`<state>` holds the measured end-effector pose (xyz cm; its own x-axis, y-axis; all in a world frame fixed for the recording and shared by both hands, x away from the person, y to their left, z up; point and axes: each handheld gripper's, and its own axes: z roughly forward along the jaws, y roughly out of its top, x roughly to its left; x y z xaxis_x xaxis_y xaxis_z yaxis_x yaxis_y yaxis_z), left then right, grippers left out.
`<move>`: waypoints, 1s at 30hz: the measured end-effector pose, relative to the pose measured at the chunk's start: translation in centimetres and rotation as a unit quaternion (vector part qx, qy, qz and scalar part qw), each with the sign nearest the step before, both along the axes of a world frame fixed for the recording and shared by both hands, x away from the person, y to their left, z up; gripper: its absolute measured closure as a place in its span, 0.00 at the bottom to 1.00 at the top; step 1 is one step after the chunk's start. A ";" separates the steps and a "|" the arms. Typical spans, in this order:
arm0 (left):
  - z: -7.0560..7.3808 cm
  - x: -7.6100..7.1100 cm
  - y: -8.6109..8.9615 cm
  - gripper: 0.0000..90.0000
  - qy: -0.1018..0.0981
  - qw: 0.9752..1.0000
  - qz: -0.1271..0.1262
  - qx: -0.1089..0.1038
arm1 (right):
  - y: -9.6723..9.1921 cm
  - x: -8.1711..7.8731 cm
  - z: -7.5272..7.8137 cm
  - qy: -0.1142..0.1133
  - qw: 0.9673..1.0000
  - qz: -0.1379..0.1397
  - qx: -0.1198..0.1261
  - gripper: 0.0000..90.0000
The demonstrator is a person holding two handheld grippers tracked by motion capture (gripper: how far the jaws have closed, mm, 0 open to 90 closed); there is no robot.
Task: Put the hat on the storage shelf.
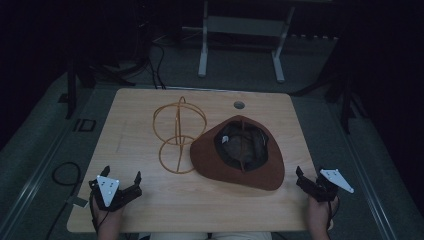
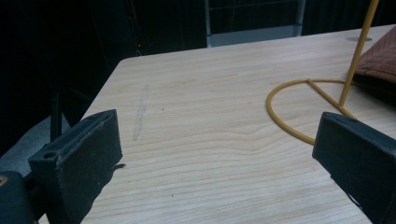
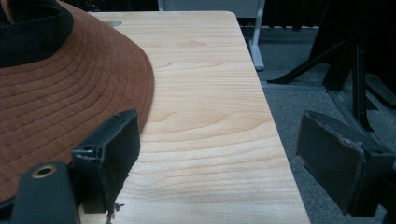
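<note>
hat point(image 1: 239, 150): brown, crown-down, tabletop point(image 1: 150, 210) centre-right, touching yellow wire stand point(image 1: 178, 132) | handling: soft, light, floppy brim; likely best pinched at near brim edge | left gripper point(image 1: 121, 185) fingers released, empty | right gripper point(image 1: 307, 181) fingers released, just right of brim

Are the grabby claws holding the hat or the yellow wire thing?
Neither. The left gripper and the right gripper are both open with nothing between them, apart from the hat and wire stand.

No readable txt, labels, brands or nos. anywhere on hat, wire stand, table or grippers.
</note>
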<state>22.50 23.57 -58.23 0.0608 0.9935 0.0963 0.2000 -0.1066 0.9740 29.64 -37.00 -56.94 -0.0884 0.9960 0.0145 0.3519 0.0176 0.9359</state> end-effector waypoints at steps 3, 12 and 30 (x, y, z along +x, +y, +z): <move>0.0 0.0 -0.2 0.02 0.000 1.000 -0.002 0.005 | 0.0 0.1 0.0 0.001 1.000 0.003 0.004 0.15; 0.1 -0.1 -0.9 0.02 0.011 1.000 -0.003 0.020 | 0.6 0.2 0.2 0.009 1.000 0.016 -0.016 0.16; 1.4 -0.8 -2.7 0.02 0.044 0.997 -0.064 -0.004 | 3.0 1.3 5.1 0.069 0.995 0.071 -0.020 0.14</move>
